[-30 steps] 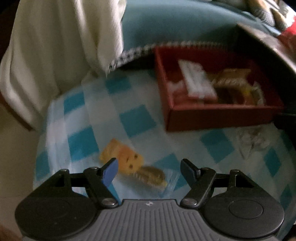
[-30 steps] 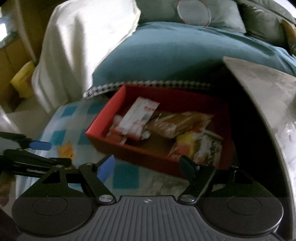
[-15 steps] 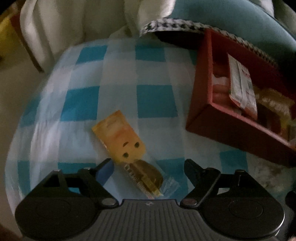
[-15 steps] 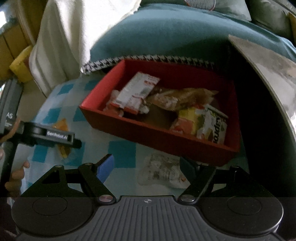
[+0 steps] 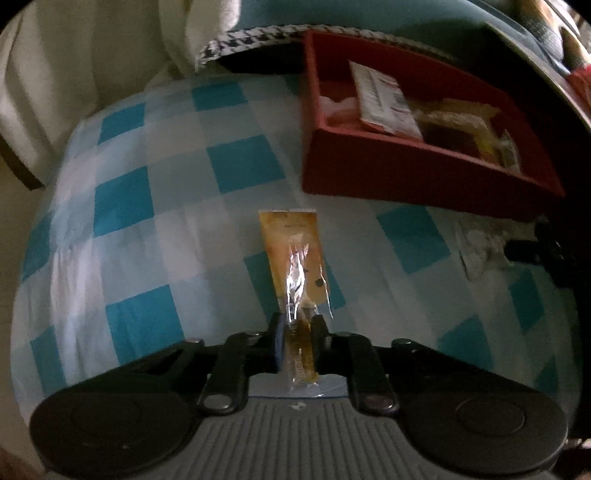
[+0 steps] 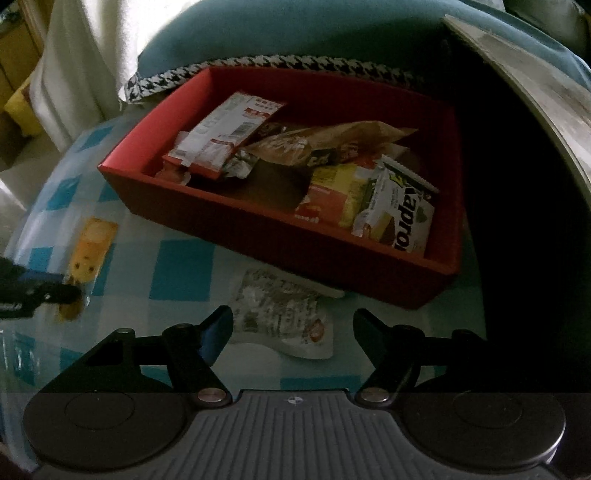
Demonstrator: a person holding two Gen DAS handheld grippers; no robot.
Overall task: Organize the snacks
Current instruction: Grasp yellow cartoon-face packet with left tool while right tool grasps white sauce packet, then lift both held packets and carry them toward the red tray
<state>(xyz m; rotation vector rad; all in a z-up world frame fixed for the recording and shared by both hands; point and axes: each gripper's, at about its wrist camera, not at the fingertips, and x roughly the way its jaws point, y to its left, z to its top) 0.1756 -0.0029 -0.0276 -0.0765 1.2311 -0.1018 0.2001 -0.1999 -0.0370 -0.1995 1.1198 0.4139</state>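
Observation:
My left gripper (image 5: 297,325) is shut on the near end of an orange snack packet (image 5: 293,251), which stands on edge over the blue-checked cloth; the packet also shows in the right wrist view (image 6: 88,251) with the left gripper (image 6: 55,291) on it. My right gripper (image 6: 291,325) is open and empty, its fingers either side of a white clear-wrapped snack (image 6: 284,314) lying on the cloth. A red box (image 6: 369,266) behind it holds several snack packets; it also shows in the left wrist view (image 5: 406,177).
The blue-checked cloth (image 5: 147,221) covers a rounded surface. A teal cushion (image 6: 295,33) with houndstooth trim and white fabric (image 5: 92,55) lie behind. A grey board (image 6: 535,85) leans at the right. The white snack shows in the left wrist view (image 5: 480,247).
My left gripper has closed on the orange packet, which now stands on edge between the fingers. My right gripper has moved down closer over the white snack.

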